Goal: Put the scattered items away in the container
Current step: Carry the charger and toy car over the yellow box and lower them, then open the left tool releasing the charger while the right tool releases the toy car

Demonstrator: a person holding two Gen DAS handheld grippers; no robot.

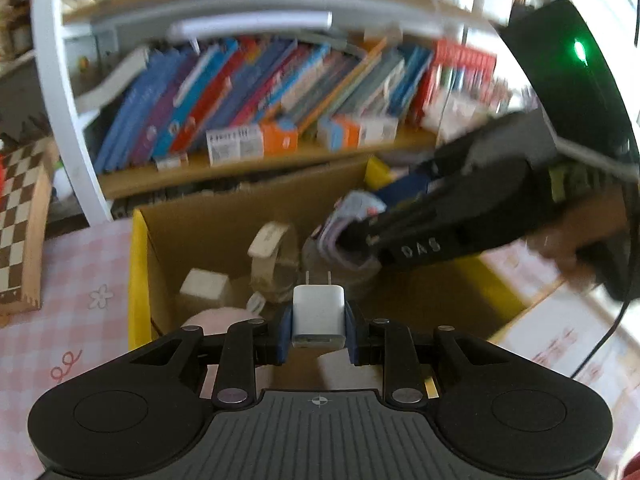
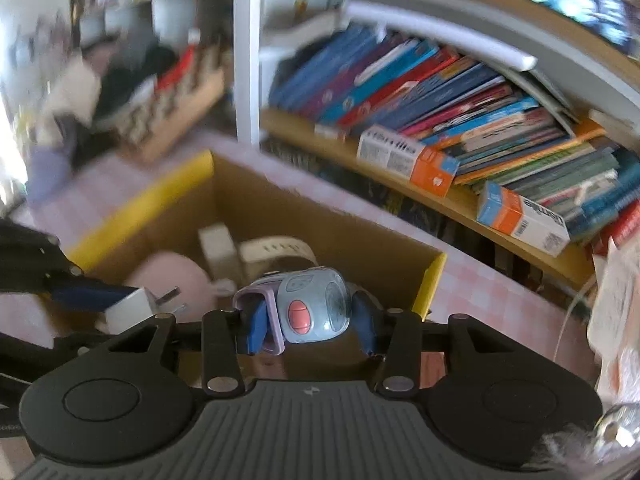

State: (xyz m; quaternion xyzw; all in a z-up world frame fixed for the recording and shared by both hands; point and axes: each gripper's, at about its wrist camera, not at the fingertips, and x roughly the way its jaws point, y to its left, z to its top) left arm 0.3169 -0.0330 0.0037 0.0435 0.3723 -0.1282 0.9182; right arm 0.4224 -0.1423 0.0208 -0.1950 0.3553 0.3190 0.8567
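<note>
The open brown cardboard box with yellow-edged flaps sits on the pink checked worktop, already holding some items. The right gripper has its jaws clenched on a blue-grey rounded plastic toy above it. The left gripper pinches a white plug-in charger prongs-forward over the box, apparently ready for dropping.

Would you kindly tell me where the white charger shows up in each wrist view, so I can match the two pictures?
Left wrist view: the charger sits low at centre, pinched in the left claw, prongs pointing up towards the box.
Right wrist view: the charger is at lower left, prongs pointing right.
Shared landmark: the cardboard box with yellow rim, beneath both claws.
</note>
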